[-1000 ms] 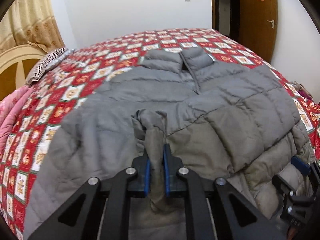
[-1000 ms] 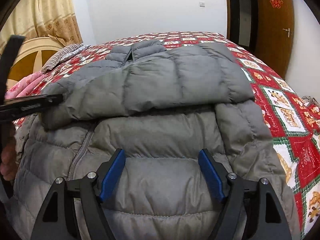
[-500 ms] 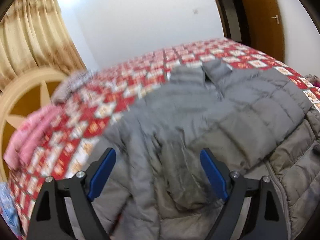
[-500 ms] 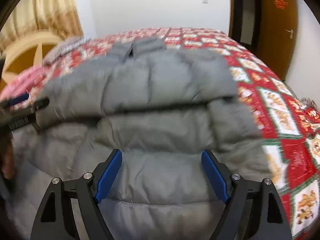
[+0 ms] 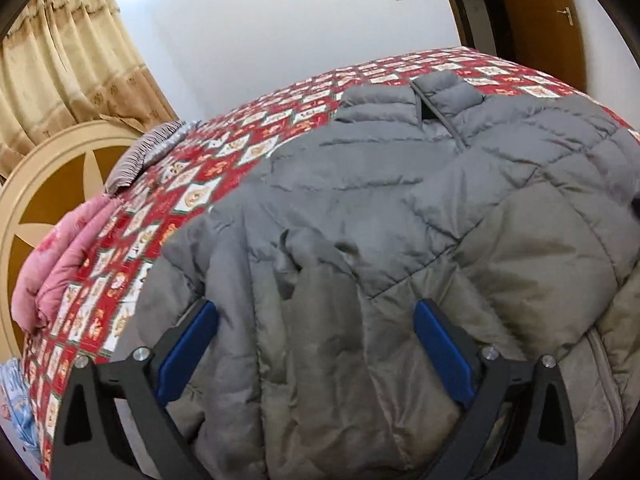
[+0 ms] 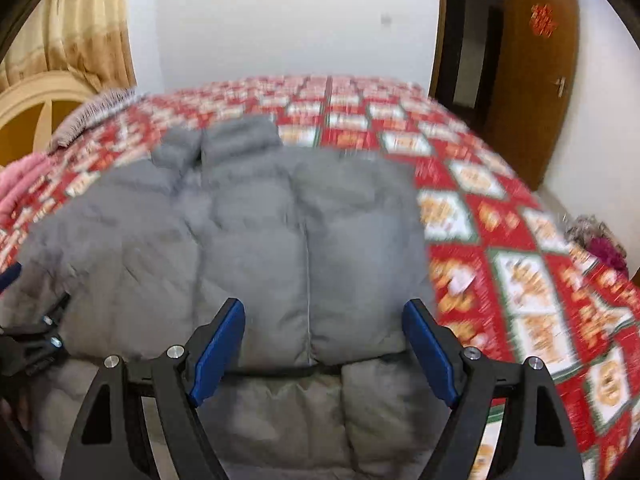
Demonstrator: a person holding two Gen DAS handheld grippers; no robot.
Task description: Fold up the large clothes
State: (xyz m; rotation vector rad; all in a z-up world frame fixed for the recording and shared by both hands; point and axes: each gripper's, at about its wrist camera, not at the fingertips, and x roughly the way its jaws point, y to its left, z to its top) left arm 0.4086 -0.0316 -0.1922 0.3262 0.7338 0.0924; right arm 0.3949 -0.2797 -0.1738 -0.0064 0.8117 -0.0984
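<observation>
the grey puffer jacket point(image 5: 400, 208) is seen spread collar-away on the red patterned quilt point(image 5: 224, 152), sleeves laid across its front for folding, while the left gripper point(image 5: 316, 336) and right gripper point(image 6: 324, 340) are held above it, jaws wide apart, nothing gripped

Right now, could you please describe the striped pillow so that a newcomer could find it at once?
Start at the bed's red patchwork quilt and follow it toward the round cream headboard. The striped pillow lies there at the quilt's edge, just above the pink blanket; only it has fine grey-and-white stripes.
</observation>
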